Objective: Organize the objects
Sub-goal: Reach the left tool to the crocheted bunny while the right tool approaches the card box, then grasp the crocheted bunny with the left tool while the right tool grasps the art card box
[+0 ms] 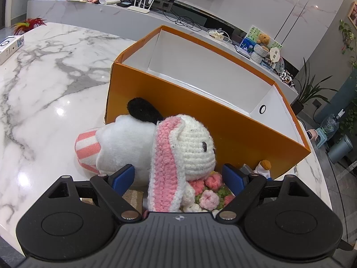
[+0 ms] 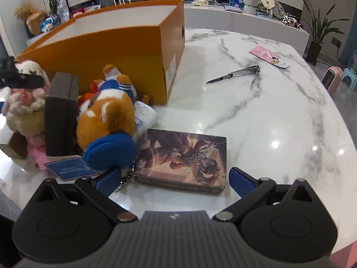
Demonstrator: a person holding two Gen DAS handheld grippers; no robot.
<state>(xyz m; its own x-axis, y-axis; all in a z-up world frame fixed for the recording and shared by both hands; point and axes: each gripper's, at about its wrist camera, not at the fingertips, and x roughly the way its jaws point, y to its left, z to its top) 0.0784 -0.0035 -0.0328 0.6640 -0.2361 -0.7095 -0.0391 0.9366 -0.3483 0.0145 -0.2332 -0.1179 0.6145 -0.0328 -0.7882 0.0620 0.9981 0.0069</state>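
Note:
An open orange box point(image 1: 169, 93) with a white inside stands on the marble table; it also shows in the right wrist view point(image 2: 116, 51). In the left wrist view, my left gripper point(image 1: 178, 176) is open, its blue fingers on either side of a crocheted white and pink bunny point(image 1: 191, 149) holding knitted flowers. A white plush dog with a black ear point(image 1: 125, 140) lies behind it. In the right wrist view, my right gripper point(image 2: 175, 179) is open around the near edge of an illustrated card box point(image 2: 183, 158). A brown plush point(image 2: 107, 116) with a blue cap lies left of it.
A dark upright box point(image 2: 59, 114) stands between the toys. Metal nail clippers point(image 2: 234, 73) and a pink packet point(image 2: 267, 55) lie on the table to the right. A white carton point(image 1: 10, 48) sits at the far left. A cluttered counter runs behind.

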